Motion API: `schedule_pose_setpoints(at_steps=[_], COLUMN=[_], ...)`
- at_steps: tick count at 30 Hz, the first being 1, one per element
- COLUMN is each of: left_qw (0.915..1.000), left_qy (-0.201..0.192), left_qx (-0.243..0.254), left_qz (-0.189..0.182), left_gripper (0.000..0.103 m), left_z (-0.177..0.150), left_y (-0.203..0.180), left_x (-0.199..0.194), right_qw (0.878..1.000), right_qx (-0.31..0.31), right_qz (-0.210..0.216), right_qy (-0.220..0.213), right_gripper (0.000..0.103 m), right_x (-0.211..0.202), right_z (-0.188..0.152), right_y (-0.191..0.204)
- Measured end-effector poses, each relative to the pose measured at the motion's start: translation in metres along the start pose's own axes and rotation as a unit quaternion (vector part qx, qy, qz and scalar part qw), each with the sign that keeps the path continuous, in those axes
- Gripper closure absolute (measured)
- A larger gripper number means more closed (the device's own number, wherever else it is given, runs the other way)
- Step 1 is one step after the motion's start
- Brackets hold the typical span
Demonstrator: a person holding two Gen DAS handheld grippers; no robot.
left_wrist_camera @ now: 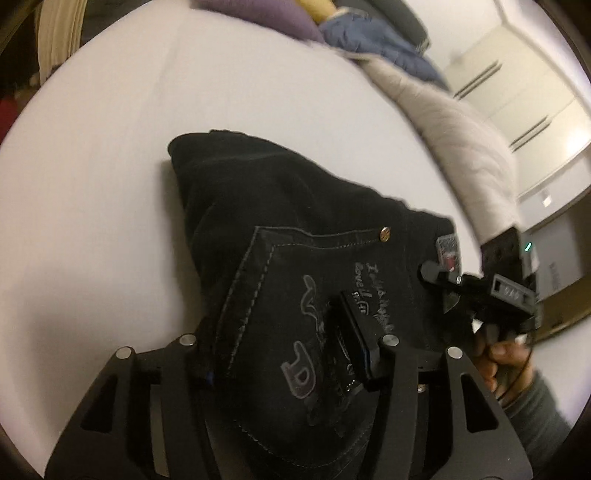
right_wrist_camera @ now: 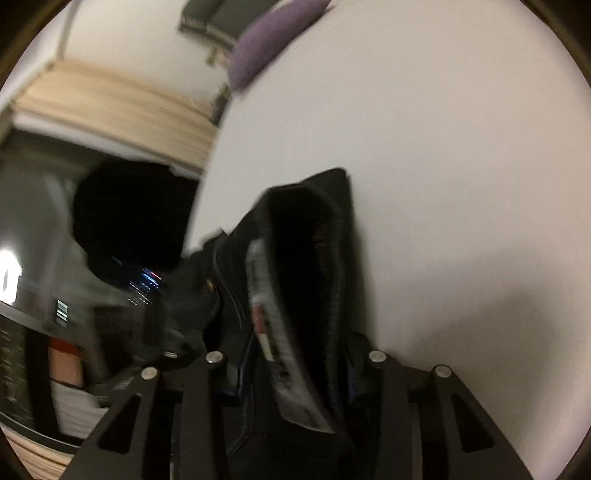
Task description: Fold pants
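Observation:
Black jeans (left_wrist_camera: 295, 206), folded into a thick bundle, rest on a white bed sheet (left_wrist_camera: 110, 147), back pocket and a copper rivet facing up. My left gripper (left_wrist_camera: 277, 332) is shut on the bundle at the pocket, the fabric bulging between its fingers. In the left wrist view my right gripper (left_wrist_camera: 461, 291), held by a hand (left_wrist_camera: 495, 362), sits at the waistband end beside the label patch. The right wrist view shows the right gripper (right_wrist_camera: 295, 354) shut on the jeans' (right_wrist_camera: 306, 240) waistband edge, with a white inner label showing. The jeans hide both grippers' pads.
A purple pillow (left_wrist_camera: 273, 14), a blue garment (left_wrist_camera: 376, 40) and a beige quilt (left_wrist_camera: 454, 136) lie along the bed's far side. White wardrobe doors (left_wrist_camera: 517, 92) stand beyond. In the right wrist view the bed's edge drops to a blurred dark shape (right_wrist_camera: 129, 221).

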State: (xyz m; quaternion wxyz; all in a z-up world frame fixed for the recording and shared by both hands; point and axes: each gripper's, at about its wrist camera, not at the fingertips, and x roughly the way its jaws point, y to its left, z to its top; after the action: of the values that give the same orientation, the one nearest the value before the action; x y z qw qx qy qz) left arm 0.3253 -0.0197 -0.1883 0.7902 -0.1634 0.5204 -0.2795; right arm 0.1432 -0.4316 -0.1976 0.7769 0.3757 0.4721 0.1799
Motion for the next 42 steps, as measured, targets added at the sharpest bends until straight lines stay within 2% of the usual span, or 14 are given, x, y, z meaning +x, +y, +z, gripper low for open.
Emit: schedule_pose_setpoints(at_steps=[5, 8, 11, 16, 19, 21, 24, 27, 28, 29, 31, 34, 37, 42], left_qw=[0.9947, 0.9855, 0.9823, 0.9688, 0.9516, 0.9355, 0.8959, 0.8439, 0.8307, 0.8274, 0.8417, 0.8746, 0.9031, 0.9217], left_qy=[-0.067, -0.113, -0.122, -0.173, -0.230, -0.281, -0.353, -0.409, -0.423, -0.424, -0.406, -0.370, -0.317, -0.251], left_qx=[0.053, 0.094, 0.107, 0.121, 0.130, 0.140, 0.174, 0.193, 0.195, 0.195, 0.192, 0.158, 0.115, 0.076], left_qz=[0.057, 0.085, 0.094, 0.129, 0.157, 0.161, 0.206, 0.289, 0.305, 0.312, 0.299, 0.270, 0.266, 0.285], left_gripper=[0.051, 0.033, 0.032, 0.032, 0.000, 0.000, 0.000, 0.000, 0.000, 0.000, 0.000, 0.000, 0.000, 0.000], left_z=[-0.013, -0.031, -0.041, -0.063, -0.079, -0.093, -0.124, -0.154, -0.159, -0.165, -0.171, -0.174, -0.181, -0.200], left_y=[0.008, -0.012, -0.044, -0.082, -0.098, -0.117, -0.157, -0.200, -0.214, -0.224, -0.239, -0.245, -0.239, -0.225], left_x=[-0.058, -0.080, -0.071, -0.097, -0.151, -0.193, -0.252, -0.296, -0.306, -0.317, -0.337, -0.353, -0.351, -0.329], right_qw=[0.996, 0.993, 0.989, 0.993, 0.985, 0.973, 0.935, 0.876, 0.855, 0.830, 0.792, 0.778, 0.791, 0.832], right_qx=[-0.041, -0.079, -0.118, -0.097, -0.092, -0.130, -0.217, -0.304, -0.326, -0.350, -0.375, -0.369, -0.359, -0.310], right_qz=[-0.048, 0.019, 0.043, -0.031, -0.102, -0.127, -0.153, -0.159, -0.163, -0.169, -0.200, -0.230, -0.218, -0.265], right_qy=[-0.066, -0.086, -0.071, -0.059, -0.105, -0.141, -0.236, -0.339, -0.369, -0.400, -0.438, -0.453, -0.444, -0.375], right_gripper=[0.046, 0.037, 0.023, 0.045, 0.032, 0.032, 0.018, 0.000, 0.000, 0.000, 0.000, 0.000, 0.000, 0.000], right_x=[-0.062, -0.085, -0.075, -0.050, -0.086, -0.114, -0.169, -0.208, -0.211, -0.221, -0.230, -0.234, -0.247, -0.238], right_z=[-0.023, -0.050, -0.078, -0.091, -0.096, -0.105, -0.136, -0.175, -0.182, -0.198, -0.213, -0.230, -0.245, -0.259], right_y=[0.017, 0.048, 0.061, 0.039, 0.057, 0.084, 0.147, 0.215, 0.239, 0.258, 0.291, 0.323, 0.334, 0.318])
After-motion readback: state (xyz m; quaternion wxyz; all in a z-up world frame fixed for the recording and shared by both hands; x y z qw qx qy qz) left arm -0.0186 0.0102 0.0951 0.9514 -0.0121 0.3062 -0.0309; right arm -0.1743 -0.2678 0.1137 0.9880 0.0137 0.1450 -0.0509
